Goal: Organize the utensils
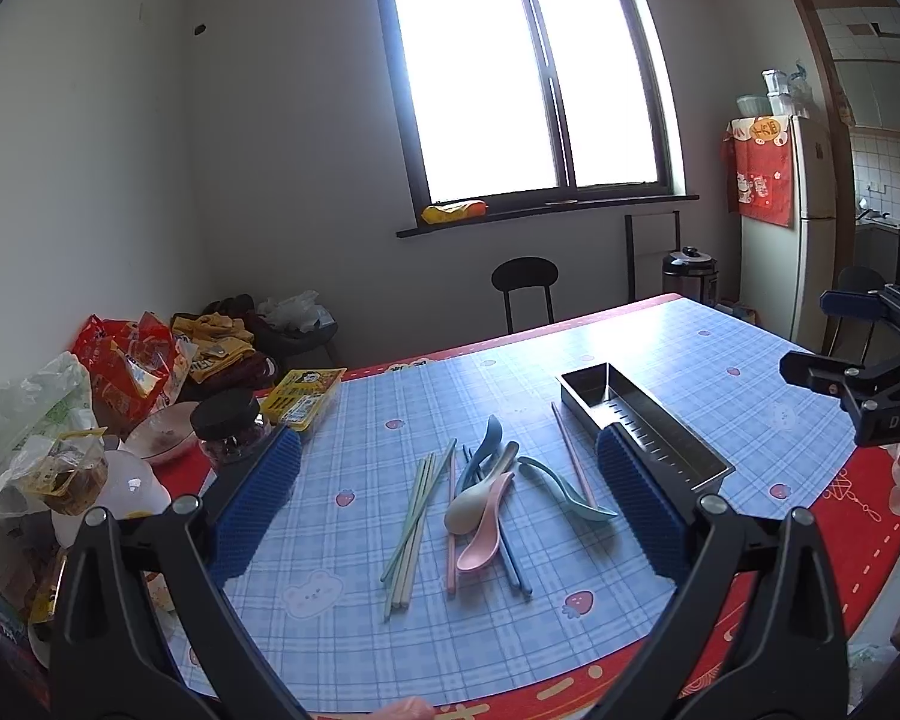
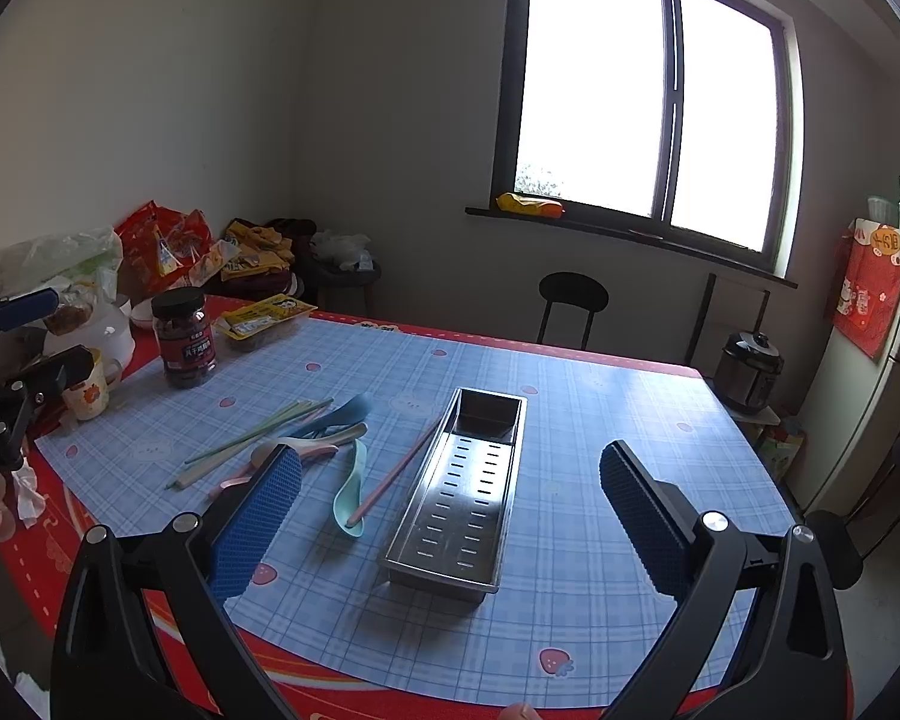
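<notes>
Both the left hand-held gripper (image 1: 450,504) and the right hand-held gripper (image 2: 450,510) hover wide open and empty over the plaid-covered desk (image 2: 600,420), nothing sorted yet, so next comes picking from the loose pastel plastic spoons and chopsticks (image 1: 480,498) beside the seemingly empty slotted steel tray (image 2: 468,480).

Only "DAS" reads — white letters on the right gripper (image 1: 834,336) body, off right of the left tool. Jar (image 2: 184,339) label — unreadable.
</notes>
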### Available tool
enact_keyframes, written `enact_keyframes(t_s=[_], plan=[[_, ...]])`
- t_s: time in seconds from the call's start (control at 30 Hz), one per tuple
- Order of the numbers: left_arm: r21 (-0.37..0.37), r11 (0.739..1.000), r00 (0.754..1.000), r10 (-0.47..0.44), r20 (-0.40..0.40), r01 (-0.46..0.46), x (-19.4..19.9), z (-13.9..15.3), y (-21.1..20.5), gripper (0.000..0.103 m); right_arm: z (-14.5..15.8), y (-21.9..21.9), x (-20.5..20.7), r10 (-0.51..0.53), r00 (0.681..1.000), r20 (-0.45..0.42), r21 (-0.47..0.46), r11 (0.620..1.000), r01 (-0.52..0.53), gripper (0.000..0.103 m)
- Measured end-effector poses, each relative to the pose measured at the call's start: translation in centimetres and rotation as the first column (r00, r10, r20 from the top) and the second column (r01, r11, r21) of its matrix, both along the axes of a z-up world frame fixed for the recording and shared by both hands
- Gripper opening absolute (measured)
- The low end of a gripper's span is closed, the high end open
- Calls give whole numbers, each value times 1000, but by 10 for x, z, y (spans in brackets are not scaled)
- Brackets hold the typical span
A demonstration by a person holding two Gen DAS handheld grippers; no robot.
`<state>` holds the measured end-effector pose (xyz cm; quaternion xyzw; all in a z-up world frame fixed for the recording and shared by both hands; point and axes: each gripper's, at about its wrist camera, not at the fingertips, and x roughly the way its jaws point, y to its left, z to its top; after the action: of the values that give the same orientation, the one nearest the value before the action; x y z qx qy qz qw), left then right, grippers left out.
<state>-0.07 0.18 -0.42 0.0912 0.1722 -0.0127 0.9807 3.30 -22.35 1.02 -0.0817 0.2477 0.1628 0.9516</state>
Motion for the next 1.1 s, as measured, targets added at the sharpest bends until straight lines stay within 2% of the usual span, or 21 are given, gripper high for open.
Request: enact_keyframes(t_s=[1.1], plan=[[-13,1000,1000,4,-2,-4,-5,1,5,97,-3,2,0,2,1000,-8,2,1000,-2,98]])
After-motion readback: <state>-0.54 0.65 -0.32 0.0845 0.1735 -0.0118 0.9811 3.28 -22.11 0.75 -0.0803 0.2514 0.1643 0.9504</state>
